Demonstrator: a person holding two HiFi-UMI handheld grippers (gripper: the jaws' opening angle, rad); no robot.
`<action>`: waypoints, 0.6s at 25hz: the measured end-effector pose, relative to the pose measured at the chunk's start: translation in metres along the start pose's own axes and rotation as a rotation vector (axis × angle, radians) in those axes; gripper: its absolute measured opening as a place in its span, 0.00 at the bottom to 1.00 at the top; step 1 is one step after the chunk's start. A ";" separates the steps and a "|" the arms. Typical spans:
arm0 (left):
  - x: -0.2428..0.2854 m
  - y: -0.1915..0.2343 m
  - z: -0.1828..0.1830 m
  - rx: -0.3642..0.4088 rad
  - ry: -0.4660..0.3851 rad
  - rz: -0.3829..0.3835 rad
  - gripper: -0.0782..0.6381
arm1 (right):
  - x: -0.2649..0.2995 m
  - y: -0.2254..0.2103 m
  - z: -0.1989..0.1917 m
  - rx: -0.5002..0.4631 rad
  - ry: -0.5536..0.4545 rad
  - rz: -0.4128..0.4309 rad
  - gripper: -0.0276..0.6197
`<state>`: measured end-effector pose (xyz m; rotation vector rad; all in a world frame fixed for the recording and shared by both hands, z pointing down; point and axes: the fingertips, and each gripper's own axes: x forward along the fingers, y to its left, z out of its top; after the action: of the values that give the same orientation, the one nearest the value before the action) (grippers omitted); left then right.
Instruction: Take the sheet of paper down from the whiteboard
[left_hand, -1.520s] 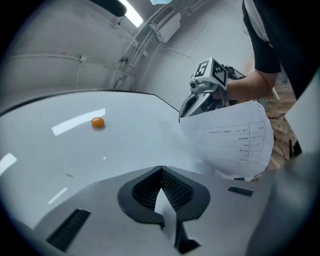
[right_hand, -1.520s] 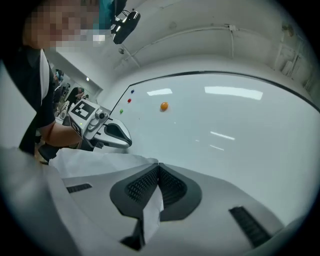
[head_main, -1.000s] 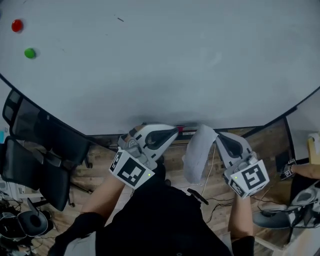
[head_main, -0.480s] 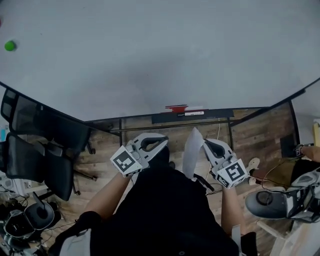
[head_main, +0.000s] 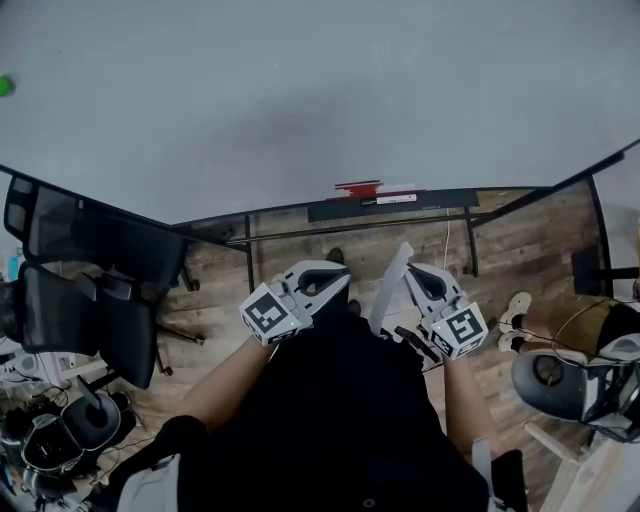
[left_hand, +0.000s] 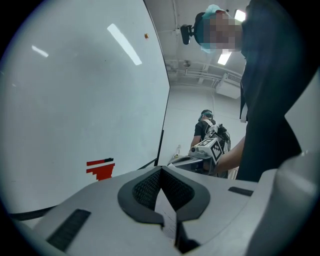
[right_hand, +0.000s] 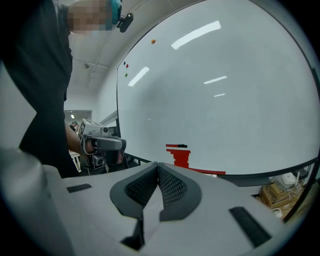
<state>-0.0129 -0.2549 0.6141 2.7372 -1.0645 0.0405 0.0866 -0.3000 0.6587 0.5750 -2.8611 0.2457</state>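
Left claw (head_main: 338, 274) and right claw (head_main: 412, 272) are both clamped shut on the sheet of paper (head_main: 388, 292), each with a bit of it in the pinch. The sheet is held low in front of the person's waist, well clear of the whiteboard (head_main: 300, 100). Two grips probably because a loose sheet flops or folds when held from one spot; sharing it keeps it under control. The board face ahead is bare, so I'd judge the sheet is off and only a put-down is left. In the head view the sheet reads as a thin pale strip, edge-on, between the claws, and the pads don't show. The left gripper view fills that in: left claw (left_hand: 160, 172) pads are pressed together with white sheet (left_hand: 168, 219) pinched behind them. The right gripper view shows the same: right claw (right_hand: 158, 169), sheet (right_hand: 149, 216) in the pinch. Only the head view shows the office chairs (head_main: 90, 270) and the green magnet (head_main: 5, 86). The red item (head_main: 358, 187) on the tray (head_main: 440, 198) shows in all three.
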 end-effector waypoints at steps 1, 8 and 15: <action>0.001 -0.002 0.000 -0.001 -0.001 -0.008 0.13 | 0.000 0.000 0.000 0.000 -0.002 -0.001 0.07; 0.000 -0.004 0.007 0.006 -0.010 -0.023 0.13 | 0.003 0.007 0.006 -0.018 -0.016 -0.002 0.07; -0.001 -0.006 0.014 -0.006 -0.024 -0.025 0.13 | 0.004 0.011 0.014 -0.028 -0.022 0.000 0.07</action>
<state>-0.0108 -0.2529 0.5995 2.7520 -1.0351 0.0015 0.0762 -0.2948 0.6448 0.5753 -2.8809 0.1996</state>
